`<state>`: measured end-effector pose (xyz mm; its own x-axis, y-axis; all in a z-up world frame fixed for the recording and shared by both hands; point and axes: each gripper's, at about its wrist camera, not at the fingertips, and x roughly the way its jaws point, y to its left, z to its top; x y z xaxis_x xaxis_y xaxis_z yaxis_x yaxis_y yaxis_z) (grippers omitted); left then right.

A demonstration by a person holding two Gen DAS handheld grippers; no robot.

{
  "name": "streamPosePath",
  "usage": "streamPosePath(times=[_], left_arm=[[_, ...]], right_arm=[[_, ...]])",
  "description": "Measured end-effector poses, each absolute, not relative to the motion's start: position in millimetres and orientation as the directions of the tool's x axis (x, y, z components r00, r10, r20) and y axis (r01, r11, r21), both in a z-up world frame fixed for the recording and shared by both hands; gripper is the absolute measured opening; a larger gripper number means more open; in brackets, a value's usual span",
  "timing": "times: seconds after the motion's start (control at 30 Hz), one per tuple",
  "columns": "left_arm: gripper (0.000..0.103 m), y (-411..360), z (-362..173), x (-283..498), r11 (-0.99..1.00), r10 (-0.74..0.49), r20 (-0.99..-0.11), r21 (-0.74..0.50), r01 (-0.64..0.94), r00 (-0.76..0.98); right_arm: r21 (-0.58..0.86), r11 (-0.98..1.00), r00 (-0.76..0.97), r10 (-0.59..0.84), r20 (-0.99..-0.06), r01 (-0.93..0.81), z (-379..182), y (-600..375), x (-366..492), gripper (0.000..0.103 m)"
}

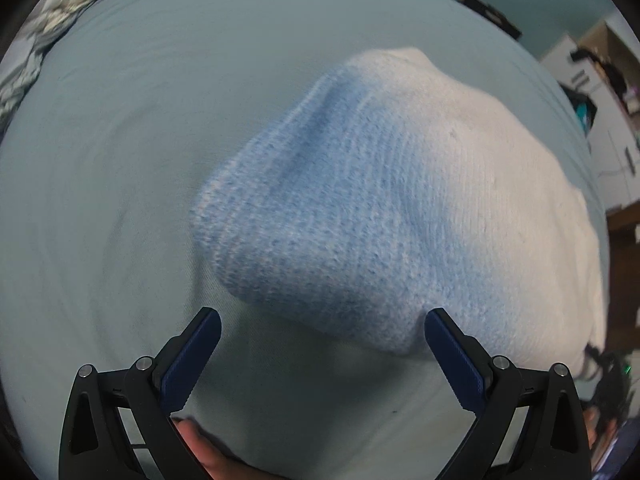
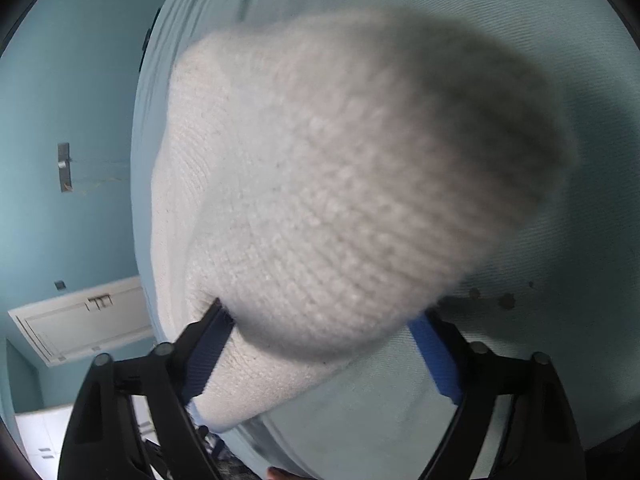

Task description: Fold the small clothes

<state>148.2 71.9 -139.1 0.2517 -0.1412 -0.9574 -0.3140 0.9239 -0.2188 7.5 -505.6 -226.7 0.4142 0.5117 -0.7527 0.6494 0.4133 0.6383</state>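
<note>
A small knit garment (image 1: 340,208), light blue at one end and white at the other, lies on a pale blue sheet (image 1: 120,160). My left gripper (image 1: 323,316) points down at its blue end, open, with the right finger (image 1: 452,344) touching the knit's edge and nothing gripped. In the right wrist view the white end (image 2: 340,160) looks blurred and partly folded over. My right gripper (image 2: 320,312) stands wide with that white end between its fingers. The left finger (image 2: 208,340) is tucked under a fold, and the right pad (image 2: 436,356) shows bare.
A crumpled white cloth (image 1: 60,8) sits at the sheet's far left corner. White cabinets (image 1: 600,120) and a teal wall (image 2: 60,120) lie beyond the sheet's edge. Dark spots (image 2: 508,300) mark the sheet. A person's hand (image 1: 208,452) shows under my left gripper.
</note>
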Motion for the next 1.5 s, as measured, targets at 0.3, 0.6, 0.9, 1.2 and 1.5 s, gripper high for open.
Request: streamPosePath(times=[0.3, 0.6, 0.9, 1.2, 1.5], left_arm=[[0.102, 97.9, -145.4, 149.9, 0.865, -0.237, -0.933, -0.33, -0.377, 0.272], [0.102, 75.5, -142.7, 142.5, 0.868, -0.274, -0.93, -0.349, -0.353, 0.245], [0.102, 81.7, -170.8, 161.1, 0.768, -0.27, -0.936, -0.352, -0.536, 0.228], [0.087, 74.5, -206.0, 169.1, 0.585, -0.481, -0.85, -0.493, -0.644, 0.214], [0.037, 84.1, -187.9, 166.1, 0.558, -0.501, -0.828, -0.531, -0.637, 0.252]], right_arm=[[0.641, 0.423, 0.448, 0.472, -0.759, 0.64, -220.9, -493.0, 14.0, 0.057], [0.657, 0.485, 0.545, 0.371, -0.752, 0.577, -186.0, -477.9, 8.5, 0.036], [0.584, 0.566, 0.515, 0.3, -0.803, 0.581, -191.0, -472.6, 22.2, 0.036], [0.566, 0.577, 0.495, 0.295, -0.817, 0.59, -195.1, -471.5, 33.1, 0.036], [0.581, 0.582, 0.517, 0.296, -0.803, 0.569, -188.7, -475.5, 34.4, 0.035]])
